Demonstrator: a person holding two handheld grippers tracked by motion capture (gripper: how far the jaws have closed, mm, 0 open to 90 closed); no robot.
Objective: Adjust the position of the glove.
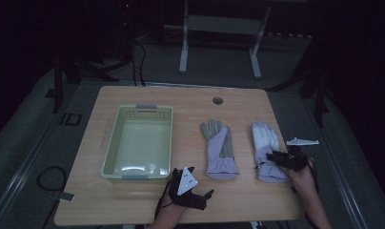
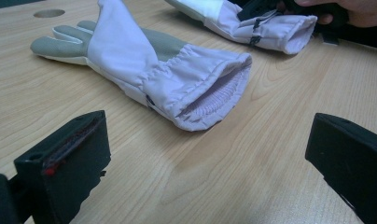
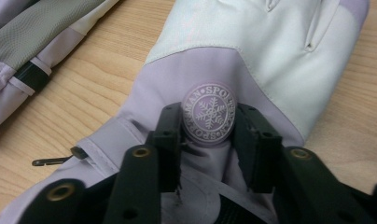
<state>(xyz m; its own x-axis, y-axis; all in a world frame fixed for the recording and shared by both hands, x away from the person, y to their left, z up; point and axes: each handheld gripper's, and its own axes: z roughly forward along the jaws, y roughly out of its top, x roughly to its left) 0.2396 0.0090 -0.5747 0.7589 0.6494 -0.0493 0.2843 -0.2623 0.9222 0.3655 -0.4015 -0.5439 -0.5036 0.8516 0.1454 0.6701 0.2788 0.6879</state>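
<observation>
Two lilac-and-white gloves lie flat on the wooden table, fingers pointing away from me. The left glove lies with its grey palm up and its cuff open toward my left gripper. That gripper rests near the front edge, its jaws open wide with bare wood between them. The right glove carries a round snowflake badge. My right gripper is shut on a raised fold of that glove at the badge, near the cuff.
A pale green plastic basket with nothing in it stands on the left half of the table. A cable hole sits near the far edge. A small white part lies off the table's right edge. Metal frame legs stand beyond the table.
</observation>
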